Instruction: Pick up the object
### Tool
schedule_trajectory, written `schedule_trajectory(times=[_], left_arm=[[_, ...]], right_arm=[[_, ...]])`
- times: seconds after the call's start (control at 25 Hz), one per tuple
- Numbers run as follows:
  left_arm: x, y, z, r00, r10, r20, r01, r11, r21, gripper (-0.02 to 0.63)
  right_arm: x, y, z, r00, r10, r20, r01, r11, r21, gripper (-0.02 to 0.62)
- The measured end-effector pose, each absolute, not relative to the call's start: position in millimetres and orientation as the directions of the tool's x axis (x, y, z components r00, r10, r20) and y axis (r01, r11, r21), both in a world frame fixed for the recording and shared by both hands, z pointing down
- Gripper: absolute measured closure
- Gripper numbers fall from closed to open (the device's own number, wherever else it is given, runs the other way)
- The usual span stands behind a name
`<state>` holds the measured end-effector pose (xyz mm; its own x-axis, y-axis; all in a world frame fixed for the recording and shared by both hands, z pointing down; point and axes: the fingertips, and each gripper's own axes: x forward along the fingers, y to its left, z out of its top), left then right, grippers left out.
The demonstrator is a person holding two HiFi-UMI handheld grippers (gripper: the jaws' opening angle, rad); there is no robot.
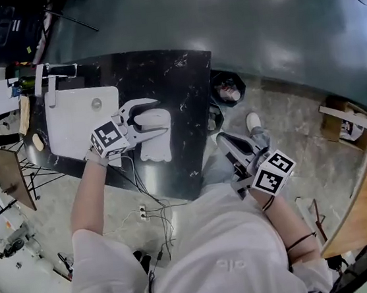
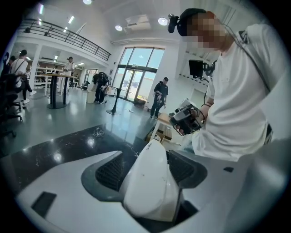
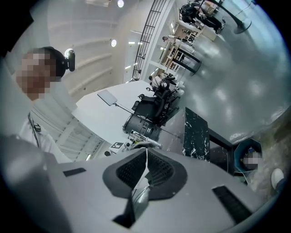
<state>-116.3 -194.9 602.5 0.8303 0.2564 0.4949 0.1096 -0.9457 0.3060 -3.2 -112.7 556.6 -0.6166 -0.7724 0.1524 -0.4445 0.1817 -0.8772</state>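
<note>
In the head view a smooth white rounded object (image 1: 162,121) sits between the fingers of my left gripper (image 1: 155,118), over the black marble table (image 1: 175,77). In the left gripper view the same white object (image 2: 152,177) fills the gap between the dark ribbed pads (image 2: 111,170), and my left gripper (image 2: 148,154) is shut on it. A white shape (image 1: 157,151) lies just below it; I cannot tell whether it is part of it. My right gripper (image 1: 226,140) hangs off the table's right side over the floor. Its jaws meet with nothing held in the right gripper view (image 3: 145,157).
A white board (image 1: 78,122) lies on the table's left part, with dark bottles (image 1: 26,82) behind it. A black bin (image 1: 228,90) stands beside the table's right edge. Cables (image 1: 148,210) run over the floor below. A wooden table (image 1: 364,186) stands at the right.
</note>
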Motion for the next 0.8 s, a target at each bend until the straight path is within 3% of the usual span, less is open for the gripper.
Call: schedule_trajectory(times=[0.8], left_arm=[[-105.4, -200.8, 586.0, 0.897, 0.212, 0.388, 0.075, -0.938, 0.34, 0.351]], right_arm=[[-3.2, -103.8, 580.8, -0.623, -0.759, 0.189, -0.449, 0.149, -0.881, 0.572]])
